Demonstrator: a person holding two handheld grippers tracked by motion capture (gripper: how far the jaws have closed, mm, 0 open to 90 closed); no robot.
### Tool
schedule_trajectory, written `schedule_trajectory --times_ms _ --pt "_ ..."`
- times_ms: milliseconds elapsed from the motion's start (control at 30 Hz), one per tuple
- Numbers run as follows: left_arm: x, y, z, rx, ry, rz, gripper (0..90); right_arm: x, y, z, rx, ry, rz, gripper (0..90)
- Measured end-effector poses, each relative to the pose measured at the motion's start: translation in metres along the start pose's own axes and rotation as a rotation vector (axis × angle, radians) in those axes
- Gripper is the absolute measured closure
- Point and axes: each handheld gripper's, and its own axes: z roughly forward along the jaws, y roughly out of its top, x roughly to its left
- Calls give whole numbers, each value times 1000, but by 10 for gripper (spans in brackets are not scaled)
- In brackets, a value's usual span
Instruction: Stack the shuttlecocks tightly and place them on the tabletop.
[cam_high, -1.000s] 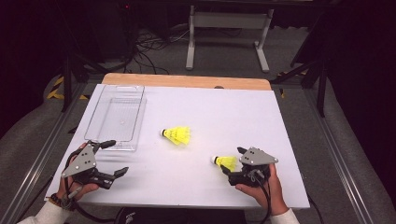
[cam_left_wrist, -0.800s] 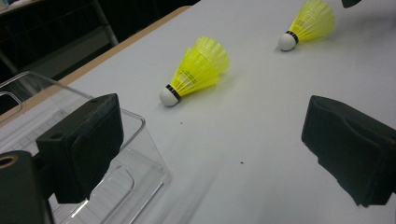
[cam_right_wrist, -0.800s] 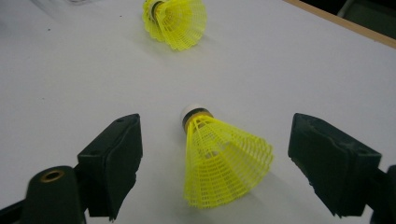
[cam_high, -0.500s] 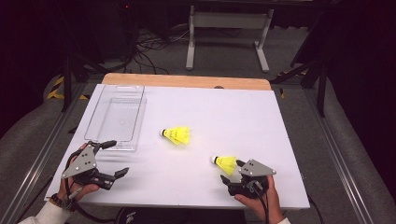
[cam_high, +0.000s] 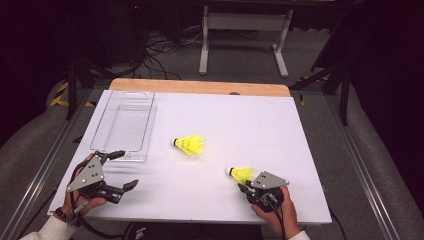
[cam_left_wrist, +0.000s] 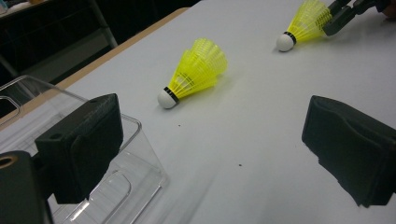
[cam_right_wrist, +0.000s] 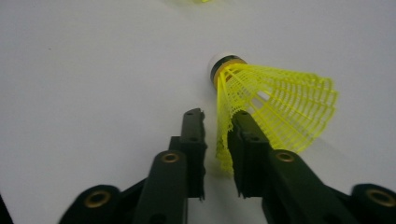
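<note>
i had the right claw (cam_high: 246, 186) low near the front right corner of the surface (cam_high: 260, 125), and its jaws had just been closing on the skirt rim of the near shuttlecock (cam_high: 240, 174). in the right claw view the thin yellow mesh edge of that shuttlecock (cam_right_wrist: 275, 105) sat pinched between the two black jaws, which stood almost together with only the mesh in the narrow gap. the shuttlecock lay on its side on the surface, white cork tip pointing away from my hand toward the far edge, skirt toward the claw.

my left claw (cam_high: 120, 170) rested near the front left corner with its jaws wide apart and nothing between them. in the left claw view one jaw sat over the near corner of the clear plastic tray (cam_left_wrist: 140, 154), the other over bare surface.

the second shuttlecock (cam_high: 190, 145) lay on its side around the middle of the surface, well apart from both claws, cork tip pointing toward the tray (cam_high: 125, 125). the tray stood along the left edge, toward the far left corner, just beyond my left claw.
</note>
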Motion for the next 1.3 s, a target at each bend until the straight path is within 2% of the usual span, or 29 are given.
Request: schedule_trajectory --times_ms 67,233,467,633,933,1300 --pt "0 0 0 0 2 2 63 1 0 -1 2 -4 -18 880" --pt "0 0 -1 -6 1 -3 62 1 1 -2 -11 -4 -30 897" --pt "1 0 1 2 -1 0 63 1 3 -3 -25 11 -56 900" --pt "2 0 1 4 -4 -2 63 0 3 -3 -38 19 -53 900" --pt "5 -1 1 -6 -12 -15 63 -2 8 -4 -59 7 -63 900" --pt "2 0 0 4 -2 -3 63 -5 18 -4 -103 9 -75 900"
